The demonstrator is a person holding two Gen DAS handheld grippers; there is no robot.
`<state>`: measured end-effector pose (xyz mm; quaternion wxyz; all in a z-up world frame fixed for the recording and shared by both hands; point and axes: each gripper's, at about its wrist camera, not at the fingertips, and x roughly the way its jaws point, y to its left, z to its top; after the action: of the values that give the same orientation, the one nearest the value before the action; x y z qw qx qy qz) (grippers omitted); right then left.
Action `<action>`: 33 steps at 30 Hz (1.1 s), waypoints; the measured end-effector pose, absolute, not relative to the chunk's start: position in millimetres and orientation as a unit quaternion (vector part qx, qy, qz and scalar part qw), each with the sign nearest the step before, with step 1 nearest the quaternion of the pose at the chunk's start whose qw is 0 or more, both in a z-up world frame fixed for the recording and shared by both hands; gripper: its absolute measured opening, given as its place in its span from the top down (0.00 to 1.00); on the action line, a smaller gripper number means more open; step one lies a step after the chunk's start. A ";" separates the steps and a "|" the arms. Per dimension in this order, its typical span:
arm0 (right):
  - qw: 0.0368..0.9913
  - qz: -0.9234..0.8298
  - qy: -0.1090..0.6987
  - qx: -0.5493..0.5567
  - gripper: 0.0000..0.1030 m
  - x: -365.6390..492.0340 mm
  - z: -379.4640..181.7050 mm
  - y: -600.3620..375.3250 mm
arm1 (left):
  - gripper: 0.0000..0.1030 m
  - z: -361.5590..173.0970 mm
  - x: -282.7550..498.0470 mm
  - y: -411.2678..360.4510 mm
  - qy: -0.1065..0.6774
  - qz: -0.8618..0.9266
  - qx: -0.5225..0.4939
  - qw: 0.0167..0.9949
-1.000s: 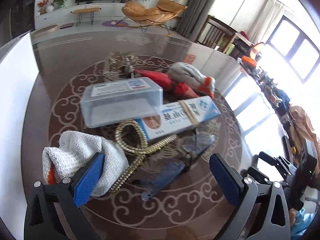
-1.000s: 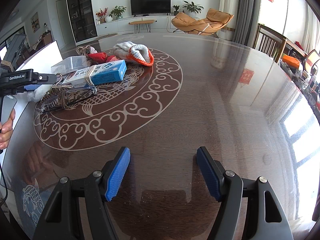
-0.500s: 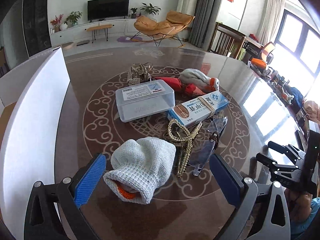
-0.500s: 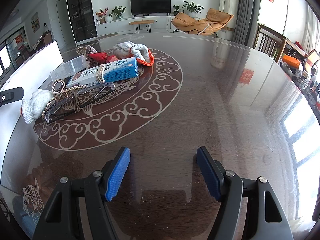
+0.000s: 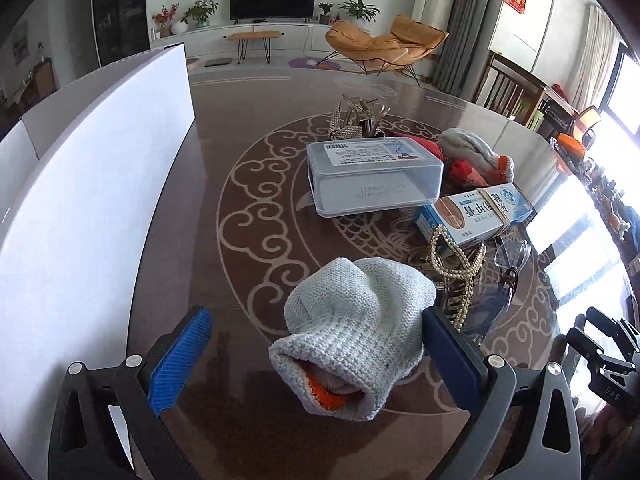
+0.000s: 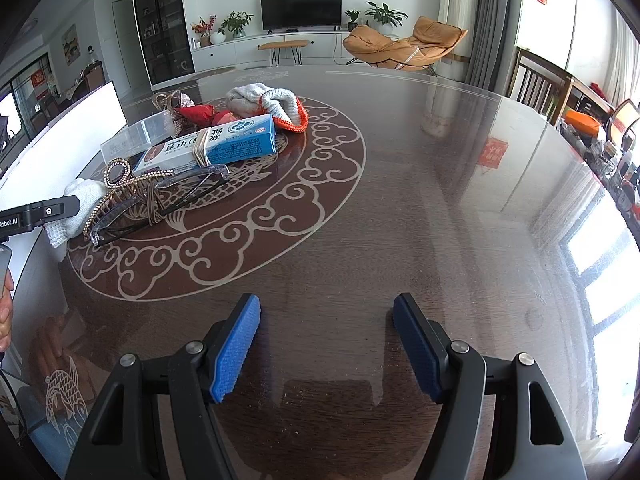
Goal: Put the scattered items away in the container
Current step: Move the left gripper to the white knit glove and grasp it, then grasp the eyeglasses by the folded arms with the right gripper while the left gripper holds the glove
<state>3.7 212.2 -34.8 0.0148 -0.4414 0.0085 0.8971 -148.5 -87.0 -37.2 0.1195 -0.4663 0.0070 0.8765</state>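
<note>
A white knitted glove (image 5: 356, 332) with an orange cuff lies on the dark table between the fingers of my open left gripper (image 5: 316, 354), against the right finger. Beyond it lie a gold bead hair clip (image 5: 452, 268), clear glasses (image 5: 508, 272), a blue-and-white medicine box (image 5: 476, 212), a clear plastic box (image 5: 372, 176), a red pouch (image 5: 464, 170) and a second glove (image 5: 476, 152). The white container wall (image 5: 92, 208) stands at the left. My right gripper (image 6: 326, 354) is open and empty over bare table; the pile (image 6: 192, 160) lies far left of it.
A woven metallic item (image 5: 356, 120) lies behind the clear box. The round table's edge (image 6: 592, 184) curves along the right. Wooden chairs (image 6: 540, 84) stand beyond the table. My left gripper's body (image 6: 36, 216) shows at the left edge of the right wrist view.
My left gripper has swung left and closed in on the near glove, which now sits between its fingers; the container wall fills more of the left. The right gripper has not moved.
</note>
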 end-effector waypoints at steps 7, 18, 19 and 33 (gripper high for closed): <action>0.015 0.897 0.009 -0.441 0.32 3.7 -34.8 212.2 | 0.00 -50.6 -147.4 -80.4 0.010 0.871 -0.474 0.131; 0.015 0.897 0.008 -0.441 0.32 3.6 -34.9 212.3 | 0.00 -54.4 -143.6 -61.6 0.076 0.868 -0.472 0.136; 0.015 0.897 0.009 -0.441 0.32 3.6 -34.9 212.3 | 0.00 -54.2 -144.1 -61.3 0.074 0.866 -0.475 0.135; 0.017 0.896 0.014 -0.443 0.30 0.8 -34.8 211.3 | 0.54 -42.3 -87.9 -76.9 0.033 0.880 -0.462 0.108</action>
<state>0.8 211.3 -34.8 0.0169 -0.4431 0.0136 0.8962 -87.9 -76.9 -42.3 0.1084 -0.4621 0.0326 0.8796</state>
